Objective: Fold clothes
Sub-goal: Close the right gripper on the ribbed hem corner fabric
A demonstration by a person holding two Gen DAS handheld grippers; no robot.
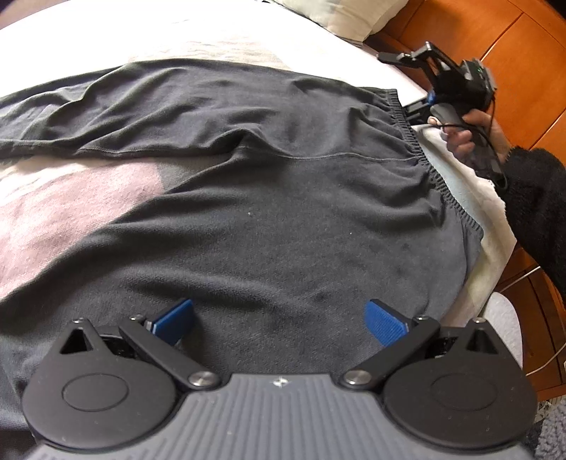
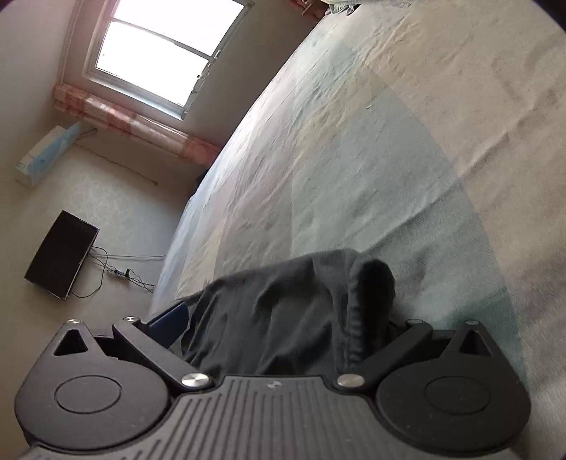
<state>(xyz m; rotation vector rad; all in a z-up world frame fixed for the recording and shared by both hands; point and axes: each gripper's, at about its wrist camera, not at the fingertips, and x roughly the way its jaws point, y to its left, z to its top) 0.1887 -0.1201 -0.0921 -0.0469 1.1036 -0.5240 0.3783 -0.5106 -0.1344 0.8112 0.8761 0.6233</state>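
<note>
Two legs run left | trousers [image 1: 283, 198] waistband right | bed [image 1: 63, 198]

Dark grey trousers [image 1: 283, 184] spread flat on bed, legs left, ribbed waistband [image 1: 417, 141] right.

Bed [image 1: 219, 32] carries everything: pale cover with broad muted pink, cream and grey-green blocks, lightly wrinkled, most of it bare in the right wrist view [image 2: 406, 148]. Dark grey sweatpants [image 1: 269, 219] lie spread directly on it, legs running off to the left, ribbed elastic waistband [image 1: 406, 120] at the right edge of the bed, fabric rumpled along the middle seam. A pale pillow [image 1: 339, 14] sits at the far end, and a white towel-like layer [image 1: 491, 226] shows under the waistband at the bed's edge.
</note>
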